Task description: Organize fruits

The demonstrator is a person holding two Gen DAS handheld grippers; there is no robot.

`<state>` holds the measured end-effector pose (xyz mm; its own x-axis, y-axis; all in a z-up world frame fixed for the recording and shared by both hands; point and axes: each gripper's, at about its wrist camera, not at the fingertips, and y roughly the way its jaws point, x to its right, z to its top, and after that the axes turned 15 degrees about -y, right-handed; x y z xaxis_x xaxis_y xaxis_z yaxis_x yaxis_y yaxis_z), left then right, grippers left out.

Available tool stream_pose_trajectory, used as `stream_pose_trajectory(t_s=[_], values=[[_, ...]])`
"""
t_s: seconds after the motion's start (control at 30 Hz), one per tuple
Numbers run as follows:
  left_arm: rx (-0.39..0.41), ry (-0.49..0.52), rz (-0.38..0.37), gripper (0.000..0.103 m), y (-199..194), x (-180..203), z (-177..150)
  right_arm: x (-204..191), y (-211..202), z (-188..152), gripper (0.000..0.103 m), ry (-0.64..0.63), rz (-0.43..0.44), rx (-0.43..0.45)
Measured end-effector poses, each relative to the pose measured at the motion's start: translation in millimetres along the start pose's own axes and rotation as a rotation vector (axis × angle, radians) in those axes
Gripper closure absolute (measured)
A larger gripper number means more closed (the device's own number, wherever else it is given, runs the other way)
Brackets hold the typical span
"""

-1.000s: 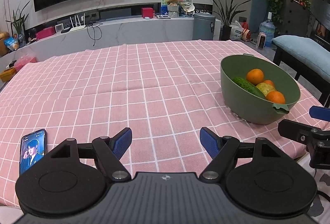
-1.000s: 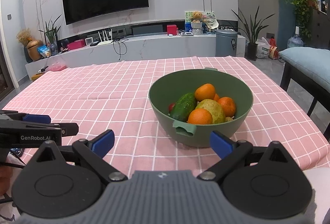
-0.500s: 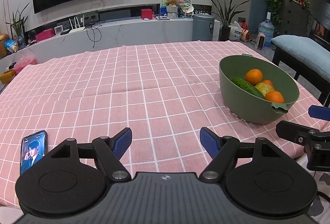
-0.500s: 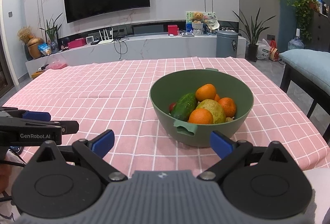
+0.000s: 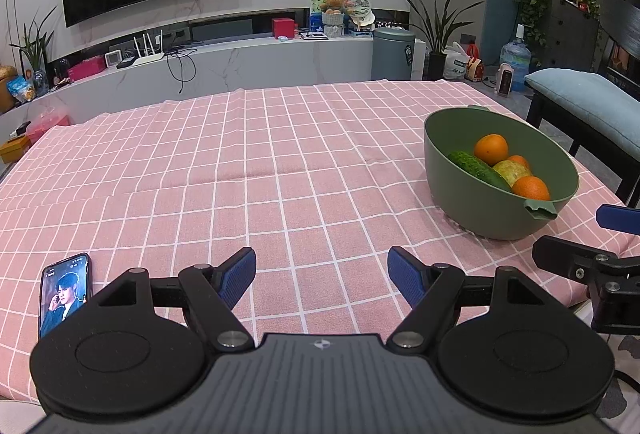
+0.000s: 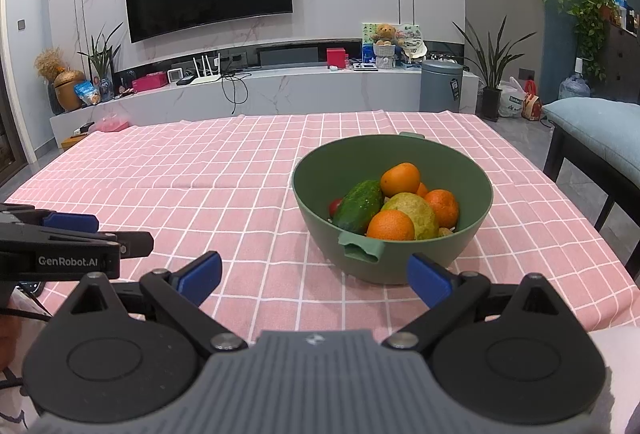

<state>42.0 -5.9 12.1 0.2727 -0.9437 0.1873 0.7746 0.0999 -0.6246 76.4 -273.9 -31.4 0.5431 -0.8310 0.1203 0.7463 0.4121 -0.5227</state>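
A green bowl (image 6: pixel 472 238) stands on the pink checked tablecloth (image 6: pixel 200 194), at the right of the table in the left wrist view (image 5: pixel 460 194). It holds oranges (image 6: pixel 391 226), a cucumber (image 6: pixel 358 206), a yellow-green fruit (image 6: pixel 416 212) and something small and red (image 6: pixel 335 206). My right gripper (image 6: pixel 316 278) is open and empty just in front of the bowl. My left gripper (image 5: pixel 322 272) is open and empty over the near table edge, left of the bowl.
A phone (image 5: pixel 64 294) with a lit screen lies at the near left of the table. A chair with a blue cushion (image 5: pixel 588 106) stands to the right. A TV counter (image 5: pixel 240 62) runs behind the table.
Both grippers have drifted very slightly; the bowl sits a touch lower and closer in the right wrist view. Nothing was grasped or released.
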Motion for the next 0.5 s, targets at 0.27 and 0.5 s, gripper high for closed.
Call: stream_pose_trajectory(t_s=[0.27, 0.5], values=[[0.001, 0.0, 0.0, 0.015, 0.3, 0.1, -0.3, -0.3, 0.1, 0.0, 0.008, -0.001, -0.001, 0.001], [0.002, 0.001, 0.0, 0.015, 0.4, 0.9, 0.4, -0.5, 0.2, 0.0, 0.008, -0.002, -0.001, 0.001]])
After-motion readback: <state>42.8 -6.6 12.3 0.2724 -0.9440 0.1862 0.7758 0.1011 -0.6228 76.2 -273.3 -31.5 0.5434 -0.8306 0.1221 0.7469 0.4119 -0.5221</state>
